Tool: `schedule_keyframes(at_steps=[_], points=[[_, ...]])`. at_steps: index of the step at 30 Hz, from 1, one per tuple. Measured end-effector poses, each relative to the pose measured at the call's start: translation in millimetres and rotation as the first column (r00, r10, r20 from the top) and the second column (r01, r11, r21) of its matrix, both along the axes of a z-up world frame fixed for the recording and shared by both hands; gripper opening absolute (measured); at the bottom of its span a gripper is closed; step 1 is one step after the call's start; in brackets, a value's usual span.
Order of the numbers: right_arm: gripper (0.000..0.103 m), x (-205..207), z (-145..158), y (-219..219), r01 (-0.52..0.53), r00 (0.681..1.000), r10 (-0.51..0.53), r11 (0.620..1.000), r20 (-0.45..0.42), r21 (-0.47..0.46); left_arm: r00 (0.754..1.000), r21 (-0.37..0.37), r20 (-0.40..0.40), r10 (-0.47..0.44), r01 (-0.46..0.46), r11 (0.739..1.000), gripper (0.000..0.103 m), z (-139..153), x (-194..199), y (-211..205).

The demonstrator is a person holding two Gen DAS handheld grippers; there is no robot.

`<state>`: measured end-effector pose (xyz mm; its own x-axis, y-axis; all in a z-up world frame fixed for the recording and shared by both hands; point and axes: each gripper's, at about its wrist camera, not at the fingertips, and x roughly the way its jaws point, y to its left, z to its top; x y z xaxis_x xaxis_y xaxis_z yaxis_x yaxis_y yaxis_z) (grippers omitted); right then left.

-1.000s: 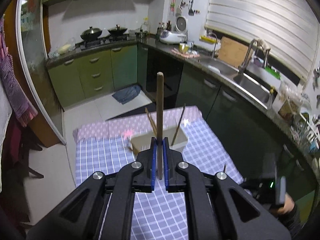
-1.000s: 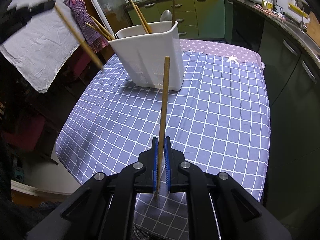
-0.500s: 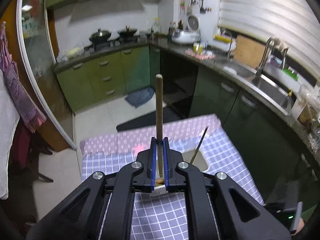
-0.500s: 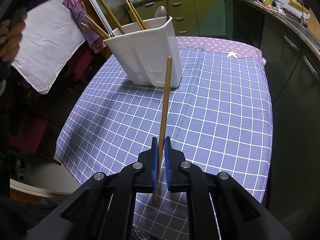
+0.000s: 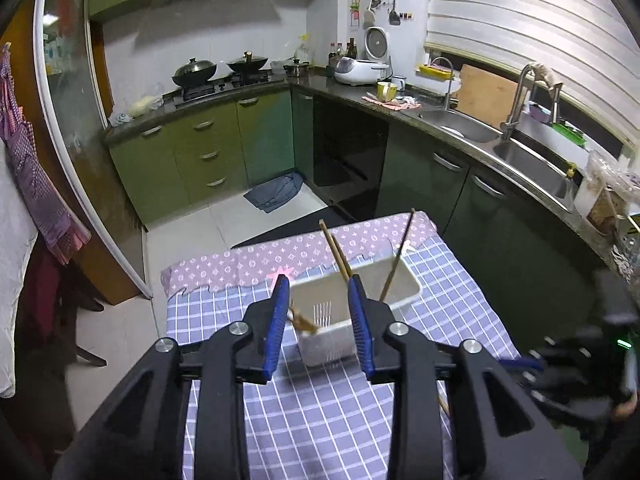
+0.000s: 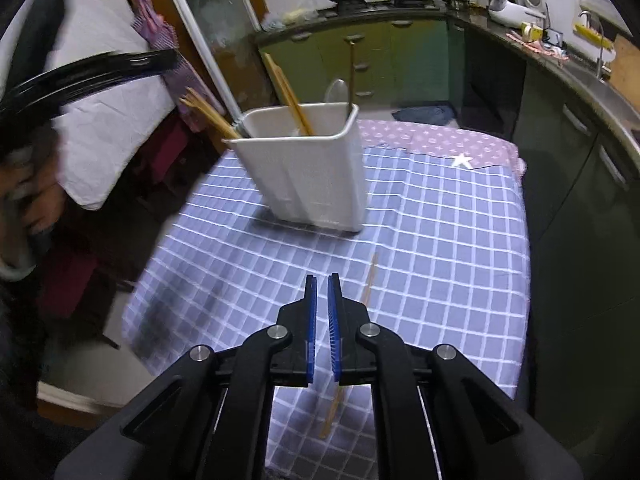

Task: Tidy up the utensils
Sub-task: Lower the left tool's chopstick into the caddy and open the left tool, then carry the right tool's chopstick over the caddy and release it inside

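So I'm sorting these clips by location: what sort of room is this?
A home kitchen, most likely. Two woks sit on a stove above green cabinets, and a steel sink with a tap lies under the blinds. The utensil holder stands on a table with a checked cloth.

The tablecloth (image 6: 440, 240) is purple-blue with white checks. The utensil holder (image 6: 308, 176) on it is white. The chopstick (image 6: 368, 284) is light brown.
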<state>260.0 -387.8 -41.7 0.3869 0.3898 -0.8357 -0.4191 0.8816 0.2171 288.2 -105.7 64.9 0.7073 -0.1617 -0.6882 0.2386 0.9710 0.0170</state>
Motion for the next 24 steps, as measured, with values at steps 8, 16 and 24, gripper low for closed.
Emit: schedule_keyframes(at_steps=[8,16,24], points=[[0.014,61,-96,33,-0.003,0.97,-0.055,0.972,-0.239,-0.235,0.999,-0.055,0.001,-0.042,0.042,0.998,0.029,8,-37,17],[0.014,70,-118,51,-0.053,0.942,-0.051,0.954,-0.332,-0.295,0.993,-0.106,-0.059,-0.107,0.1,0.989,0.029,-4,-62,25],[0.009,66,-139,55,-0.053,0.936,-0.07,0.941,-0.346,-0.334,0.985,-0.132,-0.097,-0.141,0.127,0.983,0.032,-21,-77,31]])
